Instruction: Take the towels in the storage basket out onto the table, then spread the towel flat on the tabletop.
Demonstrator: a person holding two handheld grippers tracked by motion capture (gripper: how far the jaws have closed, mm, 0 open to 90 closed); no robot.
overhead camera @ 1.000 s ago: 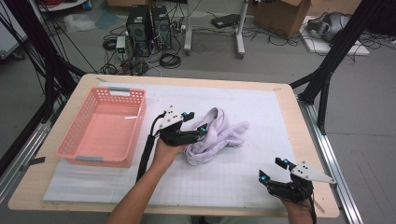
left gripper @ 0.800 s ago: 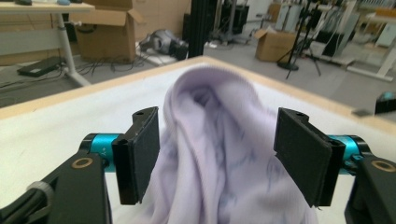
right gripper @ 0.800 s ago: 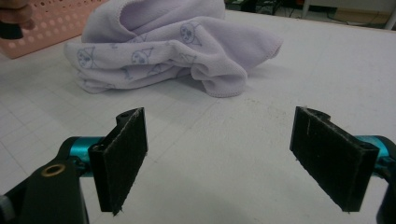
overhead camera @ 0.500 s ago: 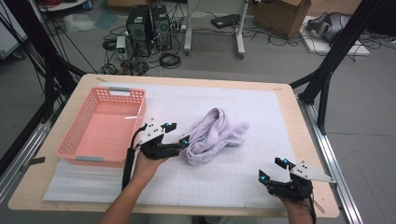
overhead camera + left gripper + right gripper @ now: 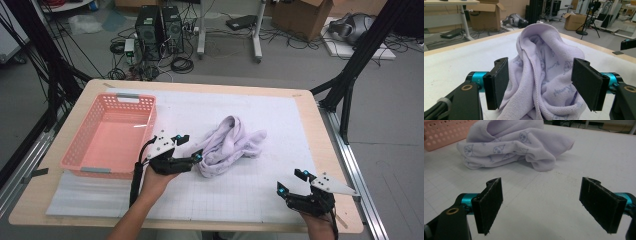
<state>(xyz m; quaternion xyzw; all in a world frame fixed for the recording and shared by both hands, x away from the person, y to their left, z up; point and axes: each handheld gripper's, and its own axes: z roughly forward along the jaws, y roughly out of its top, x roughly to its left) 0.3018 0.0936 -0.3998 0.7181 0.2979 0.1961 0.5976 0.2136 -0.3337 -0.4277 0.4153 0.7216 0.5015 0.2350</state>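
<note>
At the near right corner of the bench [image 5: 280, 107] the right gripper [image 5: 292, 181] rests with its fingers [image 5: 488, 203] spread wide on nothing, well apart from the cloth. Farther in, left of centre, the left gripper [image 5: 190, 146] has its fingers [image 5: 498, 82] spread either side of the near left end of the crumpled lilac towel [image 5: 231, 145], not closed on it. A pink basket [image 5: 107, 135] sits at far left

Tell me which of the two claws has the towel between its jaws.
The left claw: its open jaws straddle the near end of the crumpled lavender terry towel beside the pink plastic basket. The right claw hangs open over bare white mat, apart from the towel.
</note>
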